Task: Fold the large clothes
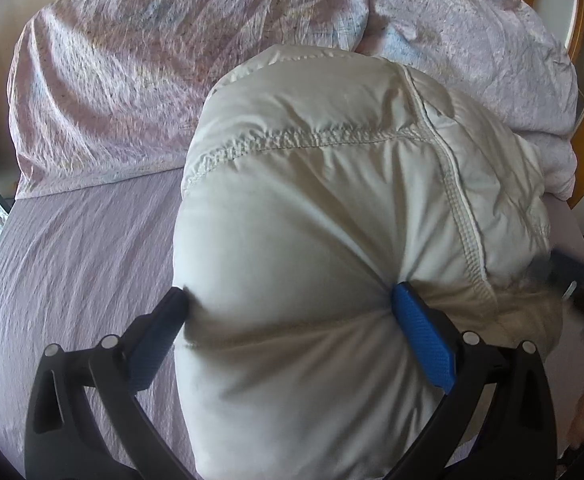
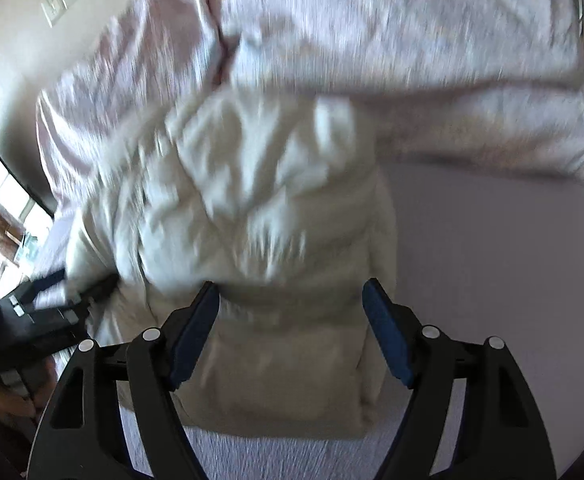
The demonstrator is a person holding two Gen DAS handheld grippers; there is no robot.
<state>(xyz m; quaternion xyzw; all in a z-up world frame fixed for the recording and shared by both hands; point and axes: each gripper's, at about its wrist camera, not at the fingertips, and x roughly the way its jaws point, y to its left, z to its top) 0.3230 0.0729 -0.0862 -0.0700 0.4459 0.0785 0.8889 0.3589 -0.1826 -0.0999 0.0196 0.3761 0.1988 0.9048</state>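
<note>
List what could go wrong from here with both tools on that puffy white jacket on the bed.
1. The left tool pinches only a thick, slippery bulge of the white jacket; the padding might squeeze out and the fold spring open.
2. The right tool straddles a folded edge with its pads wide apart, so that grip looks loose and that side may sag.
3. The rumpled quilt lies close behind, so the jacket could snag on it.

A puffy white quilted down jacket (image 1: 331, 216) lies bundled on the lilac-sheeted bed (image 1: 72, 272). Behind it, across the bed's far end, lies a crumpled pale pink patterned duvet (image 1: 132, 80). The left gripper (image 1: 290, 308) straddles the jacket's left part, the right gripper (image 2: 290, 308) its right part.
</note>
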